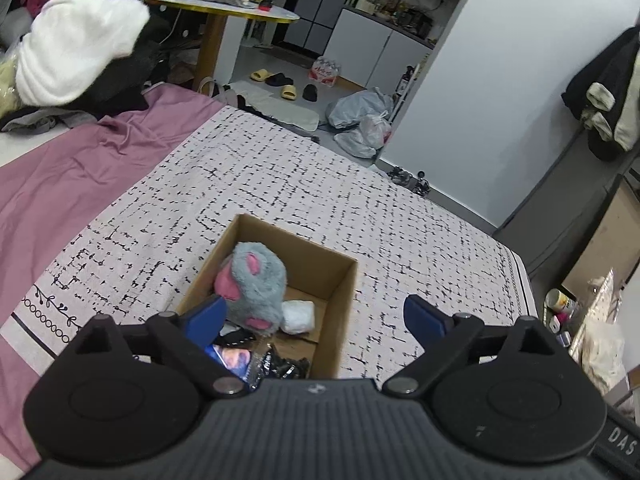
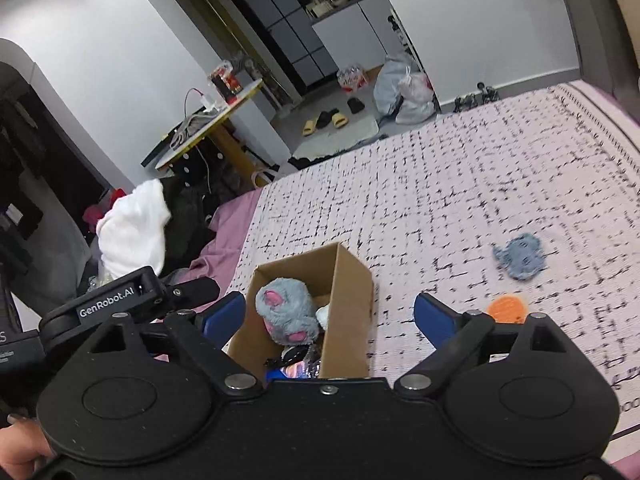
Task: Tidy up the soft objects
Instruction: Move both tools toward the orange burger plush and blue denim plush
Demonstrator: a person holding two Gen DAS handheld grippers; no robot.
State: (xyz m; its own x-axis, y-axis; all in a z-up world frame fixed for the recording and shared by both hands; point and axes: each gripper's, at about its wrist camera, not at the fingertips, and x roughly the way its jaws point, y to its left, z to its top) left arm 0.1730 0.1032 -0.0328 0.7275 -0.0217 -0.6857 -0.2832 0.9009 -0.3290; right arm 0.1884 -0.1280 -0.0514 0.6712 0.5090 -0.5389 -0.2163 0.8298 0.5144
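An open cardboard box (image 1: 340, 292) (image 2: 352, 292) stands on the patterned bed cover. In it lie a grey plush with pink ears (image 1: 256, 286) (image 2: 286, 312), a white soft item (image 1: 298, 316) (image 2: 323, 315) and dark packets (image 1: 280, 364). My left gripper (image 1: 316, 320) is open and empty above the box's near end. My right gripper (image 2: 330, 316) is open and empty over the box. On the cover right of the box lie a blue-grey soft piece (image 2: 520, 256) and an orange round piece (image 2: 506, 309).
A pile of white and dark clothes (image 1: 76, 60) (image 2: 136, 228) lies at the left on the purple sheet (image 1: 52, 184). A round table (image 1: 216, 8), slippers and plastic bags (image 1: 360, 120) are beyond the bed. The bed edge (image 1: 524, 280) drops off at the right.
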